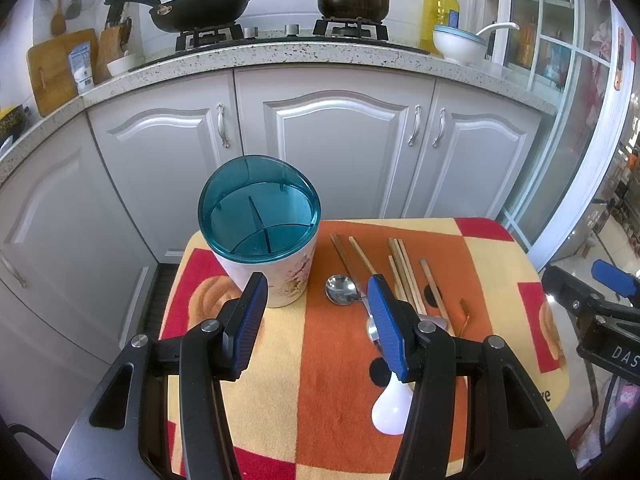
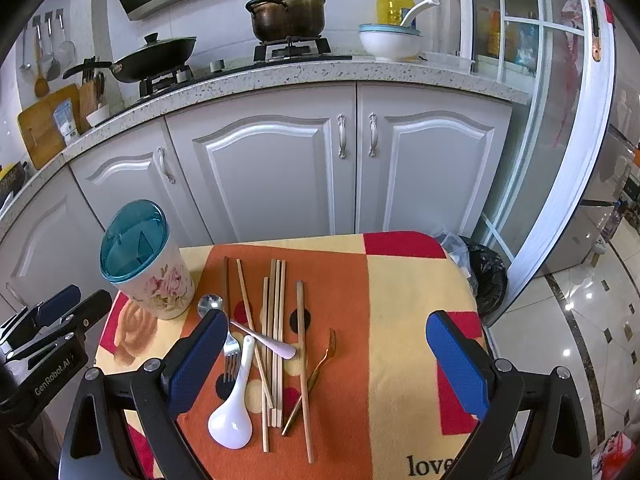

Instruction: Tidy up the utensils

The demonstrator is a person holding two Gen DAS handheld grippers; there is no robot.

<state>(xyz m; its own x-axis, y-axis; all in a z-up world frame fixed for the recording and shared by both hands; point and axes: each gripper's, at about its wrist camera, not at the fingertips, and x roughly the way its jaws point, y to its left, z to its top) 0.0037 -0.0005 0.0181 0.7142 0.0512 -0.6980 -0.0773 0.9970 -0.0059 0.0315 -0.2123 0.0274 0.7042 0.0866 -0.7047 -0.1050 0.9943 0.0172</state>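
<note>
A floral utensil holder with a teal divided top stands at the table's far left. Right of it lie several wooden chopsticks, a steel spoon, a fork, a white ceramic spoon, a pink-handled spoon and a small gold fork. My left gripper hovers open just before the holder and the steel spoon. Over the utensil pile my right gripper stands wide open, holding nothing.
The utensils rest on a small table under a red, orange and yellow cloth. Behind it are grey cabinets and a counter with a stove, pan and pot. A black bin bag sits right of the table.
</note>
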